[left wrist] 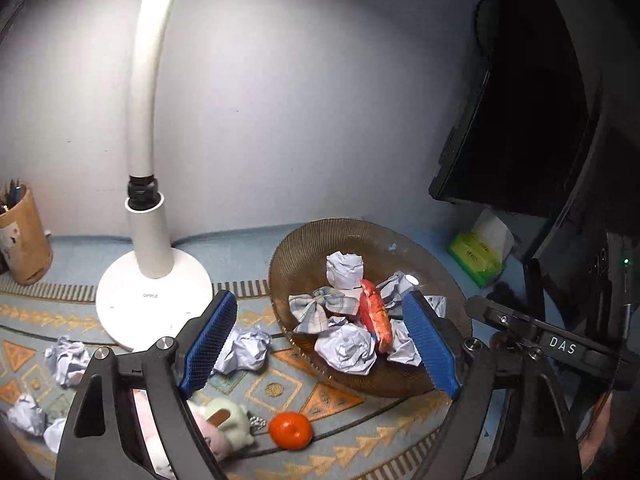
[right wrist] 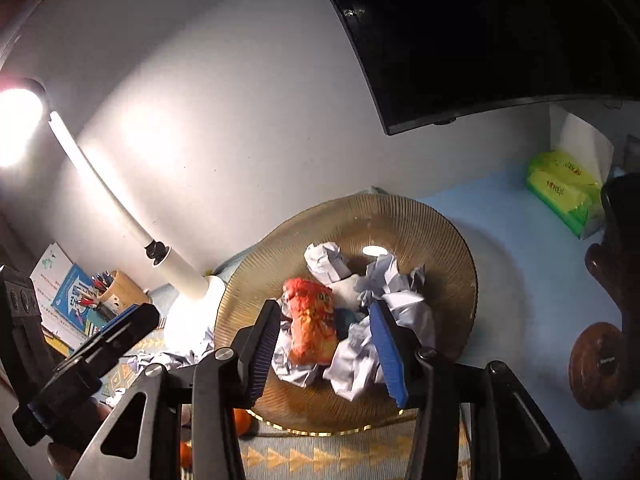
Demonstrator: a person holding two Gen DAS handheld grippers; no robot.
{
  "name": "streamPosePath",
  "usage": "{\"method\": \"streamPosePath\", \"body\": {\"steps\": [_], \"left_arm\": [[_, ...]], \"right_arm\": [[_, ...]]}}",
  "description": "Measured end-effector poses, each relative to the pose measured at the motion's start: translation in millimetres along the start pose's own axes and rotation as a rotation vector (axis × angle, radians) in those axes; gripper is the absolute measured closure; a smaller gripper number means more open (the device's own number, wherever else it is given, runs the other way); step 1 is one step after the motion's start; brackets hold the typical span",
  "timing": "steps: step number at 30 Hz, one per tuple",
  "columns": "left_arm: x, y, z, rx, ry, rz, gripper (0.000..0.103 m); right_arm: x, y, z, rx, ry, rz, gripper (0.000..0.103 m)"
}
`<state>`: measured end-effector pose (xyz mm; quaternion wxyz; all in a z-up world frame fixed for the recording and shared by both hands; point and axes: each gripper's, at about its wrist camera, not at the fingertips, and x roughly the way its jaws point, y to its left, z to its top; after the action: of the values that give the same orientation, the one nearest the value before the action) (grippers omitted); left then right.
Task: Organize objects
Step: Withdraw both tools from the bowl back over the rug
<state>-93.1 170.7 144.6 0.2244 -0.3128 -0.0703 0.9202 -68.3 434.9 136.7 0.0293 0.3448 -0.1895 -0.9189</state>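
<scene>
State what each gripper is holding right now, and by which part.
Nothing is held. The left gripper and the right gripper are both open, with no object between their blue pads, above the ribbed amber glass plate of crumpled paper balls.

Desk (right wrist: pixel 520 240) surface pale blue, its near part covered by a patterned mat (left wrist: pixel 280 392) with orange triangles. On the mat: white lamp base (left wrist: pixel 154 300), ribbed amber glass plate (left wrist: pixel 304 256), three loose crumpled paper balls (left wrist: pixel 244 350) left of the plate, an orange (left wrist: pixel 290 430), a small plush toy (left wrist: pixel 224 426) just beside it. Pen cup (left wrist: pixel 24 240) far left; green tissue pack (right wrist: pixel 560 188) and round wooden stand base (right wrist: pixel 598 364) on bare blue at right.
</scene>
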Motion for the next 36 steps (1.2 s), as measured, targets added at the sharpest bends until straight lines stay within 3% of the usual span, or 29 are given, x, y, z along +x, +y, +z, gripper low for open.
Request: {"method": "streamPosePath", "body": {"steps": [7, 9, 11, 15, 22, 27, 36], "left_arm": [[-110.6, 13.5, 0.8, 0.012, -0.113, 0.069, 0.018], [-146.6, 21.3, 1.7, 0.009, -0.155, 0.118, 0.005], [-176.1, 32.2, -5.9, -0.009, -0.2, 0.155, 0.001], [-205.4, 66.9, -37.6, -0.057, -0.2, 0.23, 0.001], [-171.0, 152.2, -129.1, -0.122, -0.084, 0.437, 0.001], [-144.0, 187.8, -167.6, -0.169, -0.026, 0.475, 0.001], [-141.5, 194.6, -170.4, -0.209, -0.007, 0.44, 0.001]], "right_arm": [[-56.1, 35.6, -24.9, -0.05, -0.012, 0.056, 0.058], [-74.9, 54.5, -30.6, -0.07, -0.025, 0.093, 0.058], [-87.2, 73.7, -39.7, -0.091, -0.023, 0.129, 0.056], [-87.9, 106.4, -71.6, -0.129, 0.01, 0.168, 0.052], [-27.8, 127.7, -150.7, -0.212, 0.089, 0.099, 0.043], [14.3, 127.3, -191.0, -0.275, 0.108, 0.074, 0.043], [33.0, 138.3, -211.1, -0.368, 0.115, -0.009, 0.039]]}}
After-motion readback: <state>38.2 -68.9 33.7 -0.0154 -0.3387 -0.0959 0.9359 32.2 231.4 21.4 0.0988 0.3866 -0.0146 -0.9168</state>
